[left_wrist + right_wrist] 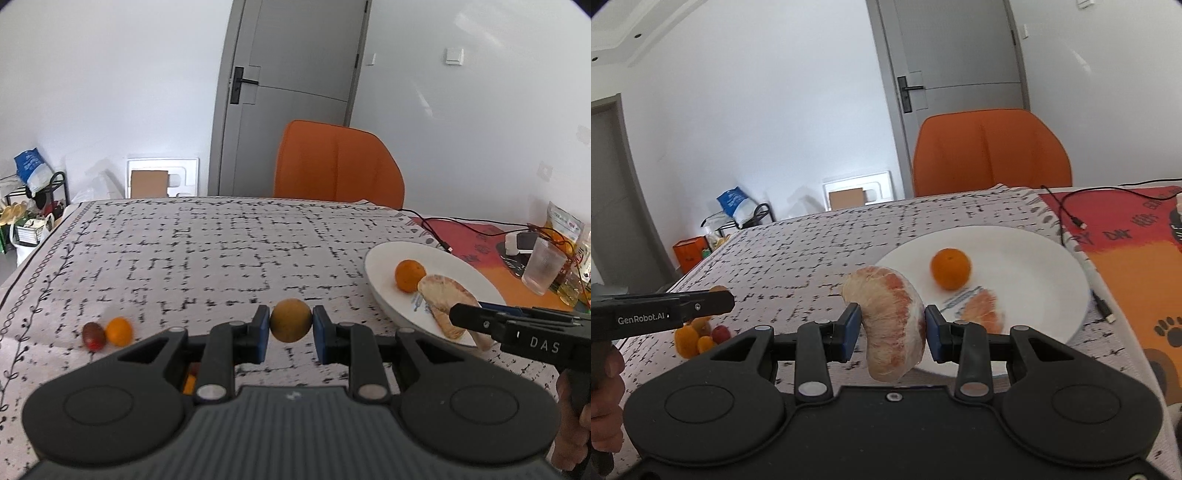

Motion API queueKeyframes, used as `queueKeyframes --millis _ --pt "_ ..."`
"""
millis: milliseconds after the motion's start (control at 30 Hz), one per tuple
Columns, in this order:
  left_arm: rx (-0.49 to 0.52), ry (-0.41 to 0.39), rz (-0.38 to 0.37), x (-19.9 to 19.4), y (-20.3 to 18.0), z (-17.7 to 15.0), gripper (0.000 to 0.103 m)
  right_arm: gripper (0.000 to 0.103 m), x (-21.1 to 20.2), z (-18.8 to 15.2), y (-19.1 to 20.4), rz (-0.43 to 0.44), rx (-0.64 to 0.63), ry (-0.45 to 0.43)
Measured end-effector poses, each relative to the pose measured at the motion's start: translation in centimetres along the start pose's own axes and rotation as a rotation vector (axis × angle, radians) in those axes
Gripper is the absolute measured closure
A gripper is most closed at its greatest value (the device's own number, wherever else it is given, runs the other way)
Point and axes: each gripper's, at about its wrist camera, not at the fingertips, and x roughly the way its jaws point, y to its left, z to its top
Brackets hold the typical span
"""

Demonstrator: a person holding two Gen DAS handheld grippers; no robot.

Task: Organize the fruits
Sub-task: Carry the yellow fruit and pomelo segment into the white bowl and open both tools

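My left gripper [290,322] is shut on a small round yellow-orange fruit [290,320], held above the patterned tablecloth. My right gripper [891,325] is shut on a peeled pomelo segment [892,321], held at the near left rim of the white plate [1052,258]. On the plate lie a small orange [950,268] and another pomelo segment [984,312]. The plate [380,280], the orange [409,275] and the held segment [445,295] also show in the left wrist view. Loose small fruits [698,334] lie on the cloth at the left, among them an orange one [119,331] and a dark red one [93,335].
An orange chair [336,166] stands at the table's far side. A black cable [1067,218] runs over the red-orange mat [1137,266] right of the plate. A clear glass [545,271] and bottles stand at the far right.
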Motion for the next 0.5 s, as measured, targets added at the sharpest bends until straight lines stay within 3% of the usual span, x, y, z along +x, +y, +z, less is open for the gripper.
queueKeyframes --millis 500 --pt "0.045 0.010 -0.044 2.7 -3.9 0.9 0.080 0.067 0.2 0.2 -4.4 -0.096 0.059 -0.028"
